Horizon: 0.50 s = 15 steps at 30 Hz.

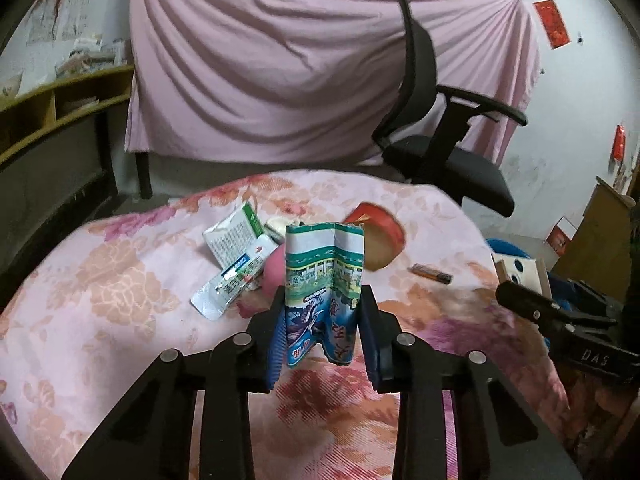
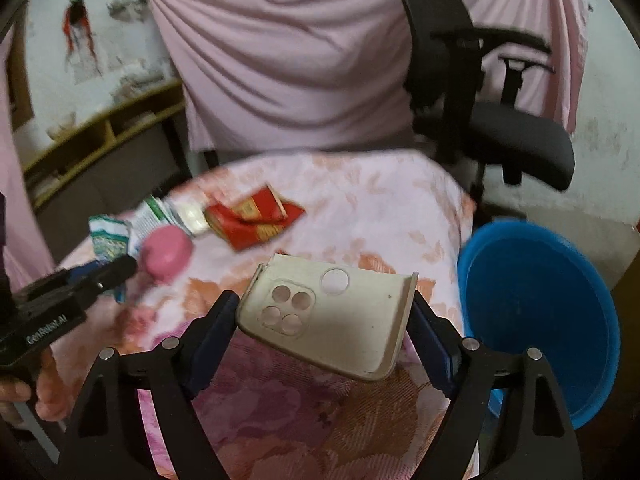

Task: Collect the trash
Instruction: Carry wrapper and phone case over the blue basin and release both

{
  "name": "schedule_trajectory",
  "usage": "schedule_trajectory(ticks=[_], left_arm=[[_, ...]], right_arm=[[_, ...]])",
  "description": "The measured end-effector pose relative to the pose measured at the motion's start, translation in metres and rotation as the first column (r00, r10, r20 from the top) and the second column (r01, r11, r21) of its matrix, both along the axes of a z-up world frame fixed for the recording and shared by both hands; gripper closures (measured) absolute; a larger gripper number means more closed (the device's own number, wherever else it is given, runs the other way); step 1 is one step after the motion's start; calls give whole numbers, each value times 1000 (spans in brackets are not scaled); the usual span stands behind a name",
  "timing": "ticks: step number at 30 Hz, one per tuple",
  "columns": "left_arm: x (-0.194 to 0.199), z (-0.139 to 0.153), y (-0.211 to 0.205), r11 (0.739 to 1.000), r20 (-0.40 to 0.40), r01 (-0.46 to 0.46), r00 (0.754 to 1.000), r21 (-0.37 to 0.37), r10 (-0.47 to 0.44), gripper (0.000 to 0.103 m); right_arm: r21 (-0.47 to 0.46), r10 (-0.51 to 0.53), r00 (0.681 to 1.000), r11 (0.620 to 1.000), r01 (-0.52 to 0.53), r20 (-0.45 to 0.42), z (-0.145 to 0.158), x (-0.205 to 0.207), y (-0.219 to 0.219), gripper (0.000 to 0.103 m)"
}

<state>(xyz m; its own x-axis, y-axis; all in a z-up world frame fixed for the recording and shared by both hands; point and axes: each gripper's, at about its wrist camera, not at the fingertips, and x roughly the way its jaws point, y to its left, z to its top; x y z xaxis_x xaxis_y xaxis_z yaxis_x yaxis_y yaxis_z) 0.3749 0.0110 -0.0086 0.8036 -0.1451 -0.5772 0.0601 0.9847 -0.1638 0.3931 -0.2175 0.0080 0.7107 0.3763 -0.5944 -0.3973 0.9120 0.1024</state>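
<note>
Left wrist view: the left gripper (image 1: 322, 320) pinches a crumpled blue-green snack wrapper (image 1: 323, 280) upright between its pads, above the floral cloth (image 1: 100, 300) of the table; beyond it lie a toothpaste tube (image 1: 232, 280), a green-white carton (image 1: 234, 236), a pink ball (image 1: 274, 274), a red round box (image 1: 380, 240) and a battery (image 1: 432, 273); right wrist view: the right gripper (image 2: 324, 320) clamps a beige phone case (image 2: 328, 320) across its width, tilted, just beside a blue basin (image 2: 540, 320) at the table's edge; a red packet (image 2: 252, 222) lies farther back.
</note>
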Motion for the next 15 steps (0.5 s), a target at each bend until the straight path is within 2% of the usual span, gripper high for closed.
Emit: schedule_trajectory(ticks=[8, 15], left_arm=[[-21, 32, -27, 997, 126, 20, 992, 71, -29, 75], [-29, 69, -56, 991, 245, 51, 966, 124, -80, 75]], right_arm=[[75, -11, 982, 997, -3, 188, 22, -27, -10, 21], [148, -88, 916, 988, 32, 391, 51, -52, -34, 21]])
